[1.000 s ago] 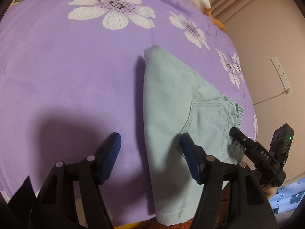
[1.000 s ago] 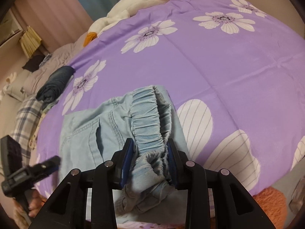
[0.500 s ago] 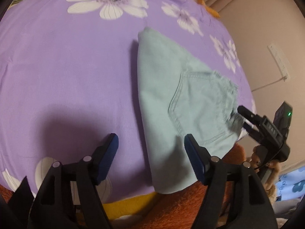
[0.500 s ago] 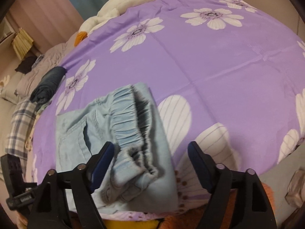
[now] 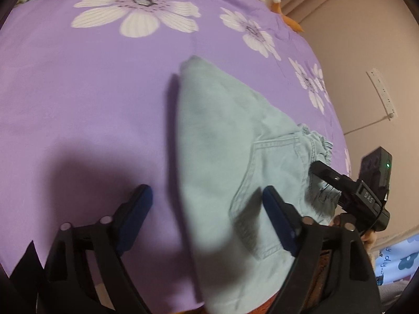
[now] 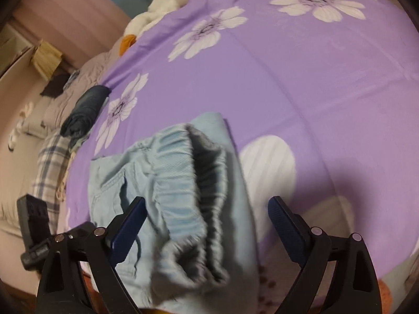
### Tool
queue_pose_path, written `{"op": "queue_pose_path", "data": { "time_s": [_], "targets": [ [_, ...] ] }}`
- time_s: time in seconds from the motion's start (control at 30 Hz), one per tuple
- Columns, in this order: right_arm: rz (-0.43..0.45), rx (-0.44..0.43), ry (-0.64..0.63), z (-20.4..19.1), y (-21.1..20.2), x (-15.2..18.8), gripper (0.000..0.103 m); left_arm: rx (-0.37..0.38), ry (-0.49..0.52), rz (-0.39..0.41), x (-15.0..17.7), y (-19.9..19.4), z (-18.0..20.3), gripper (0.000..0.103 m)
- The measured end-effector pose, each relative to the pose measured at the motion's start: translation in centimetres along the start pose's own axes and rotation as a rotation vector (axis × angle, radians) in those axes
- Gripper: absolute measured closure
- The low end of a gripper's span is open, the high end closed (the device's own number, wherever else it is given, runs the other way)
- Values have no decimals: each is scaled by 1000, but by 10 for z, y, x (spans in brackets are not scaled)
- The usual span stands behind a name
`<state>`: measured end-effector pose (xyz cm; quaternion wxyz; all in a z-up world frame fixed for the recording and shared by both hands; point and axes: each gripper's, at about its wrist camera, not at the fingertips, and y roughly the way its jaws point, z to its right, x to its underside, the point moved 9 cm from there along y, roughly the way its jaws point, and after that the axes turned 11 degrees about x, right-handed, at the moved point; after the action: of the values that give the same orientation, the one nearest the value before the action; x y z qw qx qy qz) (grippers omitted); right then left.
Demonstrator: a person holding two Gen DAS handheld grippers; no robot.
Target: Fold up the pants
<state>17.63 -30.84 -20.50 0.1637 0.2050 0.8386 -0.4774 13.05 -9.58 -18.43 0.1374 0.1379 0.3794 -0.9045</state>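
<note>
1. The left claw (image 5: 207,206) is hovering wide over the near edge of the bed, with nothing pressed between its blue pads; its right pad (image 5: 275,219) is hanging above the pants while the left pad is standing over bare purple sheet.
2. The right claw (image 6: 207,219) is spreading its jaws, already wide apart; the gathered waistband (image 6: 193,183) is lying between them, but neither pad is touching it.
3. The pants (image 5: 225,157), pale blue denim, are lying folded on the bed close to its near edge, a back pocket (image 5: 272,180) facing up and the elastic waistband bunched at the end toward the right claw.
4. In the left wrist view the right claw (image 5: 324,175) is showing at the far right, just at the waistband end, with part of a hand (image 5: 366,235) under it.
5. The purple bedsheet (image 6: 301,83), printed with white flowers, is stretching away beyond the pants.
6. Farther off, a rolled dark garment (image 6: 86,110) is sitting at the left side of the bed beside a plaid cloth (image 6: 49,170).
7. At the far end, a white plush toy (image 6: 167,5) with orange parts is resting against the sheet.
</note>
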Motion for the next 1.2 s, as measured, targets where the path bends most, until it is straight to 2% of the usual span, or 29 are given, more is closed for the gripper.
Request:
{"op": "queue_pose_path", "data": {
  "time_s": [0.03, 0.07, 0.1, 0.13, 0.17, 0.23, 0.27, 0.4, 0.53, 0.8, 0.97, 1.2],
  "targets": [
    [-4, -14, -11, -5, 4, -2, 10, 13, 10, -4, 0, 4, 4, 38],
    [-7, -24, -21, -9, 7, -4, 17, 23, 16, -5, 0, 7, 6, 55],
    [-8, -17, -26, -11, 9, -5, 20, 42, 18, -17, 2, 11, 10, 61],
    [-7, -1, -35, -14, 10, -5, 28, 26, 18, -10, 3, 12, 10, 62],
    [-11, 6, -47, -16, 9, -3, 42, 8, 30, 8, 4, 11, 12, 66],
    [-3, 17, -62, -22, 5, 3, 55, -9, 67, 25, 5, 7, 18, 72],
    [9, 25, -59, -23, 1, 4, 59, -9, 75, 30, 6, 5, 20, 75],
    [53, 17, -50, -32, -15, 3, 62, 25, 54, 41, 5, -11, 24, 79],
    [95, -41, -83, -56, -38, -1, 62, 10, 80, 100, -3, -42, 33, 80],
    [199, -60, -187, -108, -61, -32, 62, -24, 142, 192, -36, -85, 41, 79],
    [222, -29, -244, -135, -56, -53, 62, -108, 150, 233, -62, -92, 32, 78],
    [228, -12, -278, -152, -37, -67, 62, -148, 111, 232, -84, -81, 4, 77]
  ]
}}
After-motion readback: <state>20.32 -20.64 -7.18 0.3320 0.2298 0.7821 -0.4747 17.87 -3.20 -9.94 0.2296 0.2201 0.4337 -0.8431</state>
